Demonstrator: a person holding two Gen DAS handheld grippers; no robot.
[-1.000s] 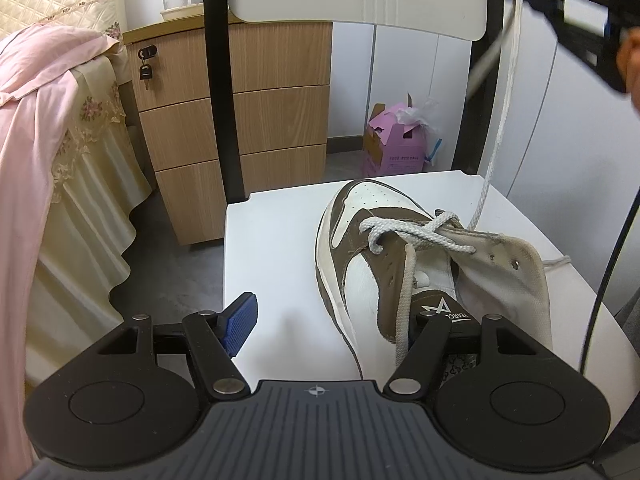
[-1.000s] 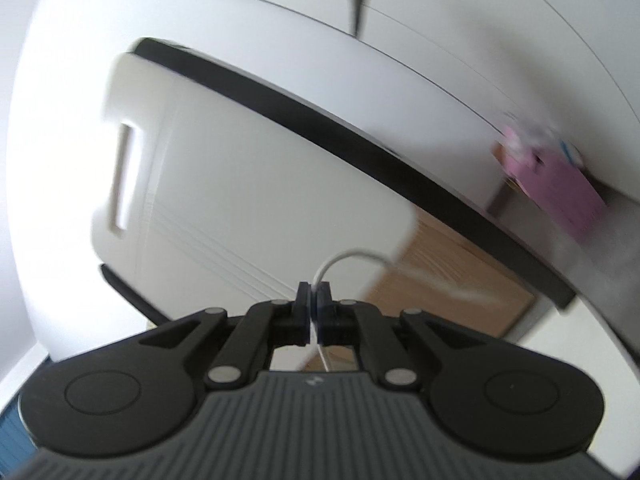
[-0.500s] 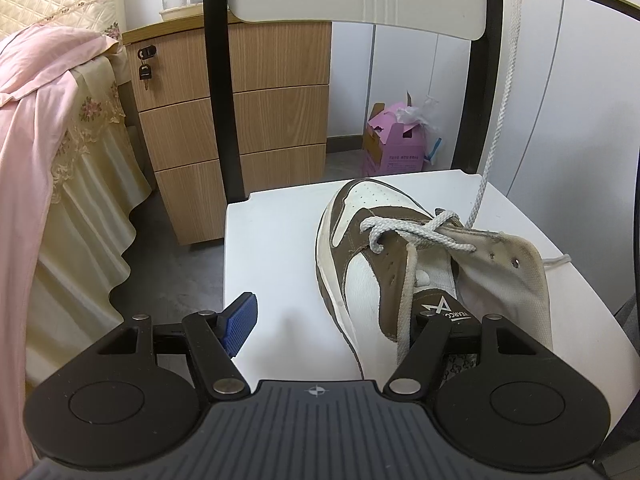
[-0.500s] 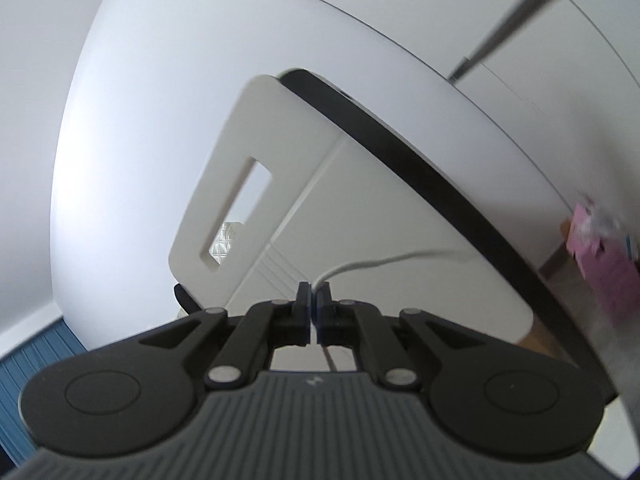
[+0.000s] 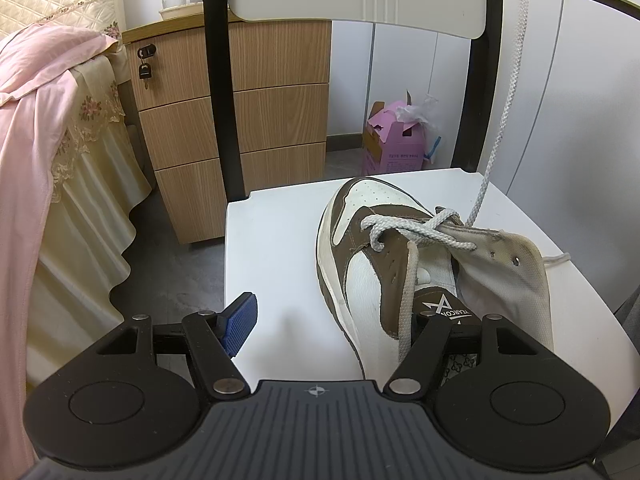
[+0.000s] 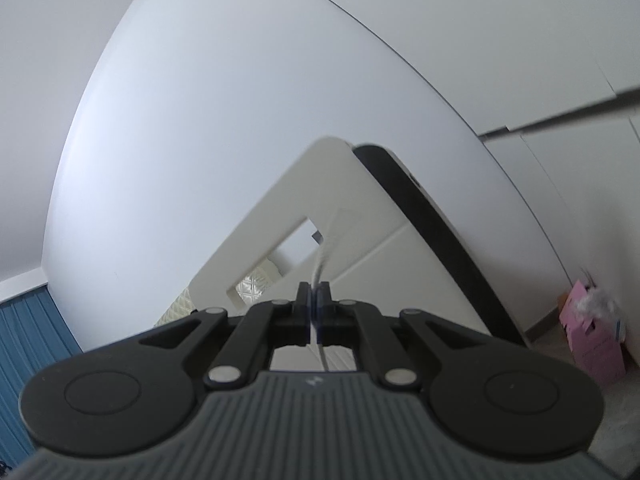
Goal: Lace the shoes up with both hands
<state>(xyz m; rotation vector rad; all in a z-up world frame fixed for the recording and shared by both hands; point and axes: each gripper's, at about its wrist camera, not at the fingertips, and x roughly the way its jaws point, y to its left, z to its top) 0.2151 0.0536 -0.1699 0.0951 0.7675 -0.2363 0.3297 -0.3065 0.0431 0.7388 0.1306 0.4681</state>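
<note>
Pulling the white braided shoelace (image 5: 510,80) taut and high, right gripper (image 6: 314,304) clamped on it, risks tipping the brown-and-white leather sneaker (image 5: 372,256) on the white plastic chair seat (image 5: 280,248), since the left gripper (image 5: 340,320) gapes wide, steadying nothing.

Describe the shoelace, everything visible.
The shoelace is a white, braided cord, threaded through the lowest eyelets near the toe of the brown-and-white shoe and crossed there once. One end runs taut, up and out of the top of the left wrist view; the right gripper is shut on a lace strand. Another strand lies slack down the tongue toward the left gripper, which is open. A further piece shows on the chair seat, right of the shoe. The upper eyelets are empty.
</note>
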